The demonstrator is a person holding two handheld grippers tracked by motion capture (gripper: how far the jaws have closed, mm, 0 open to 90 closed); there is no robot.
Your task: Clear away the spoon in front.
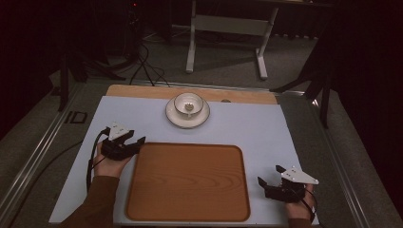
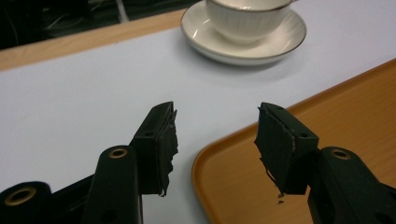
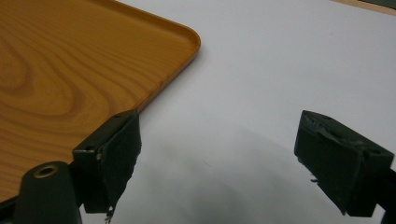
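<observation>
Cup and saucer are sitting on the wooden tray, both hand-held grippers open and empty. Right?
Not quite. The cup and saucer sit on the white table surface beyond the tray, as the high view shows. The left hand-held gripper and right hand-held gripper are open and empty.

On the counter (image 1: pixel 247 128) a tray (image 1: pixel 188 183) lies at the near middle, close to the person's edge. Behind it, toward the far edge and apart from it, a saucer (image 1: pixel 187 117) carries a cup (image 1: pixel 188 104) at its centre. The left gripper (image 1: pixel 133 138) sits just beside the tray's far left corner, pointing toward the saucer. The right gripper (image 1: pixel 269 175) sits just right of the tray's near right part, over bare counter.
</observation>
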